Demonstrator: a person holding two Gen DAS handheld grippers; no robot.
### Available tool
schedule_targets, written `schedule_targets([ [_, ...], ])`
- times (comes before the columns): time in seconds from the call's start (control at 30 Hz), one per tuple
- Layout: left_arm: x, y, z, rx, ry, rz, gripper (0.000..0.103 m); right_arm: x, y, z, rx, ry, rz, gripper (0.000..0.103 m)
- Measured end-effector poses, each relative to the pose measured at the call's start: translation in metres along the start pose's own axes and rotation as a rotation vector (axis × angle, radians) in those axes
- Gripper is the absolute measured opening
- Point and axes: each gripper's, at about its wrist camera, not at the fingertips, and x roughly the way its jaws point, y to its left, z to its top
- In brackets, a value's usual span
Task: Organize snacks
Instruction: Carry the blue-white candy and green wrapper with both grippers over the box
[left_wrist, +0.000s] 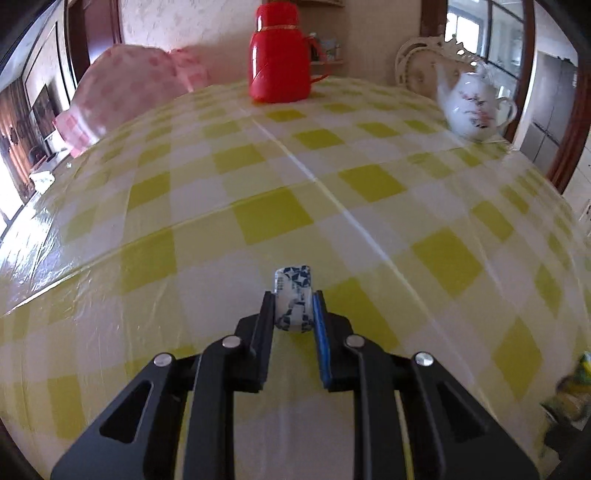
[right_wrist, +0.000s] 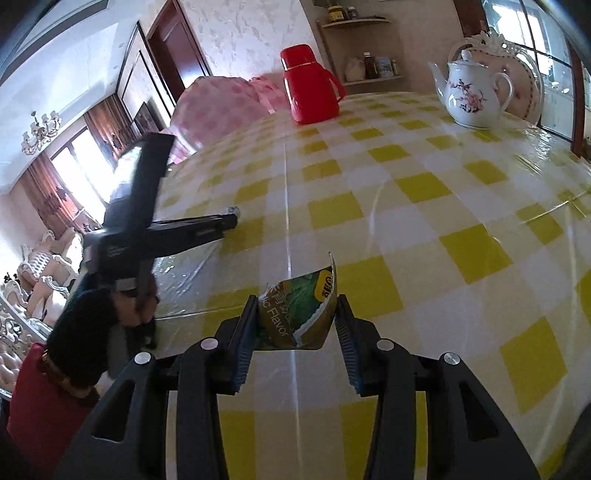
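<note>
My left gripper (left_wrist: 294, 308) is shut on a small white snack packet with blue print (left_wrist: 293, 291), held over the yellow-checked tablecloth (left_wrist: 332, 192). My right gripper (right_wrist: 295, 317) is shut on a green and yellow snack bag (right_wrist: 299, 314) with "Flavor" printed on it, its torn top sticking up between the fingers. The left gripper also shows in the right wrist view (right_wrist: 232, 218) at the left, level over the table, with a gloved hand on its handle. The green bag shows blurred at the right edge of the left wrist view (left_wrist: 572, 391).
A red thermos jug (left_wrist: 279, 55) stands at the far side of the table. A white floral teapot (left_wrist: 474, 107) stands at the far right. A pink mesh food cover (left_wrist: 125, 85) sits at the far left. A chair back (right_wrist: 517, 70) is behind the teapot.
</note>
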Motion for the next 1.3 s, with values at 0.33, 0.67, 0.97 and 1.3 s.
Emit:
schedule_targets([
  [0.33,-0.044,-0.023,-0.03,-0.017,-0.051,-0.071,0.02,0.003,-0.01,0.0,0.021,-0.011,-0.02,0.042],
  [0.67,-0.094,-0.024,-0.073,-0.051,-0.097,-0.12,0.02,-0.01,-0.003,-0.009,0.01,-0.051,-0.046,0.042],
  [0.97,-0.136,-0.013,-0.115,-0.122,-0.146,-0.174,0.02,-0.047,0.014,-0.041,0.045,-0.086,0.009,0.042],
  [1.3,-0.179,-0.019,-0.157,-0.131,-0.187,-0.196,0.02,-0.081,0.034,-0.079,0.082,-0.103,0.098,0.042],
])
